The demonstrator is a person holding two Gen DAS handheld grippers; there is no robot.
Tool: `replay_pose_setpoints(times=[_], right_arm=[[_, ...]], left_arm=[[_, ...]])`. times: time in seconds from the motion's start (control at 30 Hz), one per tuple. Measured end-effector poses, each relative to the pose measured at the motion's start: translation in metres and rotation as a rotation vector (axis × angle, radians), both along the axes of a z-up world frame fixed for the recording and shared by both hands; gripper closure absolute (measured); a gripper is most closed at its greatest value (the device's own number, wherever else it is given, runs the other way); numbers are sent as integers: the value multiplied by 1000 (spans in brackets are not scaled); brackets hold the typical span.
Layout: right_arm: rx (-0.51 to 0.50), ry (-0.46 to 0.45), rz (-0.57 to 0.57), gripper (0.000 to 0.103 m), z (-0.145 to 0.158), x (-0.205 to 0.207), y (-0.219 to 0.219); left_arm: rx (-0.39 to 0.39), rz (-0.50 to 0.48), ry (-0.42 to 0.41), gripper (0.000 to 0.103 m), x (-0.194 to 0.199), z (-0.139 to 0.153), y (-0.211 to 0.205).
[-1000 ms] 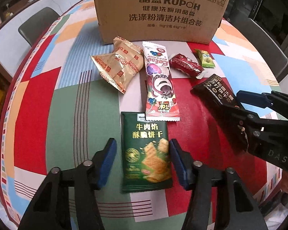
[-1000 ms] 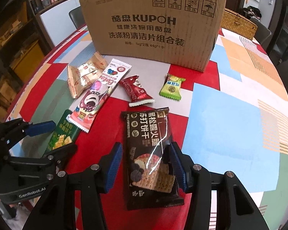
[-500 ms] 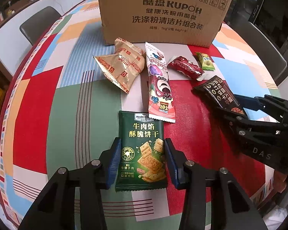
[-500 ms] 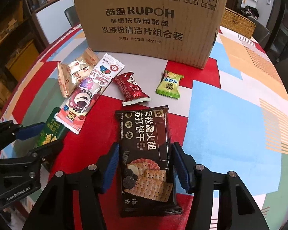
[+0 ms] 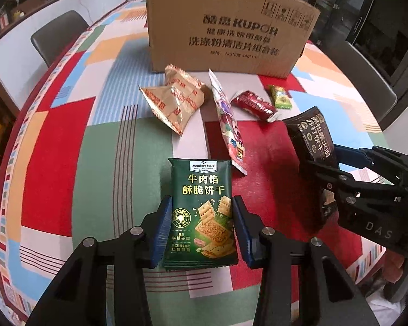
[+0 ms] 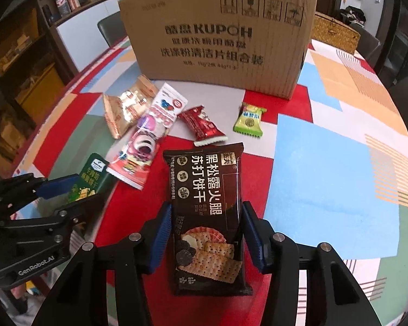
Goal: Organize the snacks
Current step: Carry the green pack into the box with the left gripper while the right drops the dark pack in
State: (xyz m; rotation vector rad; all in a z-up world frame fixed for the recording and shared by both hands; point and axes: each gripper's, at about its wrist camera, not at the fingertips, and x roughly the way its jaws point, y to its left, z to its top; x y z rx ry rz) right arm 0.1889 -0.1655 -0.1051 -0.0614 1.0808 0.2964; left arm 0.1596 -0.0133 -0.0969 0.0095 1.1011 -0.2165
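We begin with the green cracker packet [image 5: 201, 212], which sits between the blue pads of our left gripper [image 5: 201, 228]. Its long axis runs straight along the fingers, top seal pointing toward the cardboard box [image 5: 228, 24] at the far edge of the tabletop [image 5: 100, 168]. The jaws have just been closing on it, and the pads now press its two long sides, so we read it as clamped. The packet is flat, glossy, dark green with yellow characters and a picture of square crackers; it looks light and a little crushable.

Our right gripper [image 6: 204, 231] grips the black cracker packet [image 6: 206, 212] the same way, pads against both long sides, top seal toward the box. This one is longer, dark brown-black, with white characters and soda crackers pictured near the lower end. In the left view its free end looks raised off the cloth.

Both packets lie on the near half of the tabletop, well apart from the box, and the box lies directly ahead of both grippers. We judge the coming move a forward carry over the loose snacks between: the tan packet [image 5: 174, 100], the pink-and-white packet [image 5: 228, 125], the red packet [image 5: 253, 103] and the small green candy [image 5: 280, 97].
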Motion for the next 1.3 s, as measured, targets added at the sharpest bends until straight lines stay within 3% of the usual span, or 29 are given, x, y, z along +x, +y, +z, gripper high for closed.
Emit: replay_pose_setpoints(times=[0.7, 1.07, 1.3], right_arm=[[79, -170, -24, 55, 62, -5, -9], [101, -278, -38, 55, 99, 13, -13], [125, -371, -55, 55, 129, 32, -19]], left_arm=[[-54, -29, -223, 60, 3, 79, -3], [-57, -29, -330, 60, 23, 113, -6], [-69, -26, -441, 60, 41, 150, -7]])
